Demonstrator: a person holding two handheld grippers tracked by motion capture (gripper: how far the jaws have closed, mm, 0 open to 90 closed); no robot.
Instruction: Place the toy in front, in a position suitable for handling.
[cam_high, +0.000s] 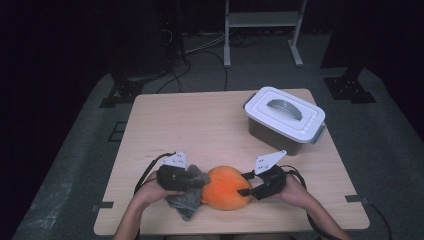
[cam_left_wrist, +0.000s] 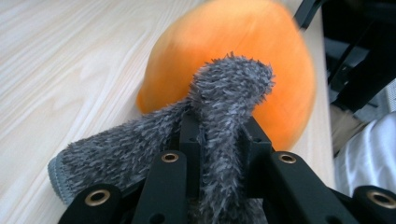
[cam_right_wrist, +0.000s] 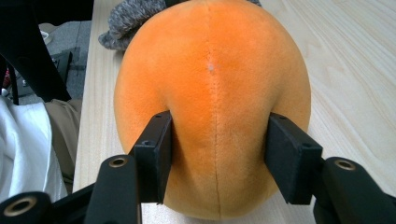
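Two grippers meet over an orange plush ball that sits on the wooden table close to its near edge, about midway along it. The left gripper has its jaws pinched tight on a fold of a grey fuzzy cloth; in the left gripper view the cloth stands up between the black jaws, its bunched top lies against the side of the ball, and a hemmed end droops to the table beside the jaws. In the high view the rest of the cloth trails toward the near edge, just beside the ball. The right gripper comes at the ball from the other side. In the right gripper view its jaws stand about half open, one pad on each flank of the ball, and the plush dents inward where they press, so the ball is gripped. A stitched seam runs down the middle of the ball between the pads.

Toward the far right corner of the table stands a grey storage box with a white lid, a grey handle lying flat on it, well apart from the ball. No brand, label or writing can be read on the ball, the cloth or the box; a few faint marks on the tabletop, left of centre, are too small to make out. Small dark dots mark the pale plates atop both grippers.
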